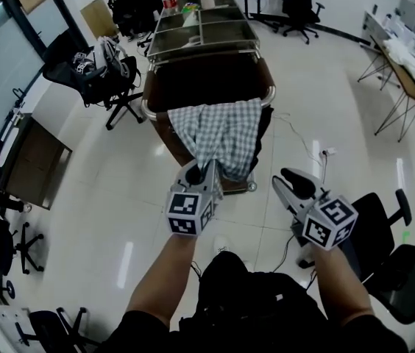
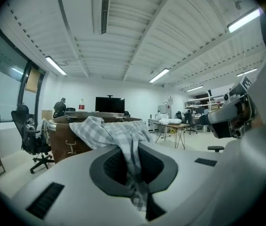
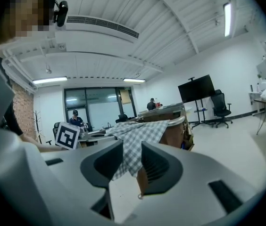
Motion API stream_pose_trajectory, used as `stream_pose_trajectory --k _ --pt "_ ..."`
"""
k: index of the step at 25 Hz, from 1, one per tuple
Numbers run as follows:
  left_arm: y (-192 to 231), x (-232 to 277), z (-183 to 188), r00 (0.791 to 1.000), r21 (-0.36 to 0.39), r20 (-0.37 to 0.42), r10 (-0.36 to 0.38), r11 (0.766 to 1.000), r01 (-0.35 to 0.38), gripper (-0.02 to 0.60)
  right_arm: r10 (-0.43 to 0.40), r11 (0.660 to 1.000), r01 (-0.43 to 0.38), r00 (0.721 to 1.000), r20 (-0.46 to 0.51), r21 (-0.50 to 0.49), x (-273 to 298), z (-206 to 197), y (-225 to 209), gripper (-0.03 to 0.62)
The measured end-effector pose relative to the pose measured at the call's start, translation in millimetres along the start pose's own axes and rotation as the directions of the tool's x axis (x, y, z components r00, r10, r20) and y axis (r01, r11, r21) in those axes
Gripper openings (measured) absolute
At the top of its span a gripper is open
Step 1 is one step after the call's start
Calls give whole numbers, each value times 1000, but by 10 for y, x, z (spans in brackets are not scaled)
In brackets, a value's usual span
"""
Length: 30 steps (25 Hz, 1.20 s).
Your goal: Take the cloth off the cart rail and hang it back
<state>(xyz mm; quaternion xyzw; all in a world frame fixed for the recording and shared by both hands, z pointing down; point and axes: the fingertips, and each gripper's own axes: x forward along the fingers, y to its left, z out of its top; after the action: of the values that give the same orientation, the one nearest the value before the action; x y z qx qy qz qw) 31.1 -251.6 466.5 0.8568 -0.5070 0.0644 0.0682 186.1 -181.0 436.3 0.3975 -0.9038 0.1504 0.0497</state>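
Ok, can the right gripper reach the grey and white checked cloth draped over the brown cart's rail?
Probably yes: the right gripper has its jaws apart, aimed at the checked cloth, with only open floor between. The left gripper, shut on the cloth's lower edge, sits off to one side.

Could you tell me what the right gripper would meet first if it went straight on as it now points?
Probably the checked cloth, hanging over the cart rail straight ahead of the right gripper, whose jaws stand open. Nothing shows in between, though depth is unclear.
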Motion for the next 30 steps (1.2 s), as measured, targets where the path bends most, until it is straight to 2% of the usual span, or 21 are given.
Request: stream_pose_trajectory --k 4,10,16,21,30 --pt "-79 -366 47 1000 23 1 17 1000 -17 11 26 1000 -26 999 20 -7 -106 46 149 141" --pt "-125 -897 165 999 45 42 21 999 -23 11 53 998 -51 997 61 -28 -138 193 384 135" --pt "4 -1456 359 993 11 114 23 1000 -24 11 55 997 -52 996 70 -52 -100 278 687 135" --pt "341 -2069 540 986 10 160 50 999 -52 11 30 999 -27 997 71 -41 33 262 998 135" --pt "1206 -3287 617 971 15 184 154 987 -159 11 30 999 -29 996 82 -17 294 117 1884 135"
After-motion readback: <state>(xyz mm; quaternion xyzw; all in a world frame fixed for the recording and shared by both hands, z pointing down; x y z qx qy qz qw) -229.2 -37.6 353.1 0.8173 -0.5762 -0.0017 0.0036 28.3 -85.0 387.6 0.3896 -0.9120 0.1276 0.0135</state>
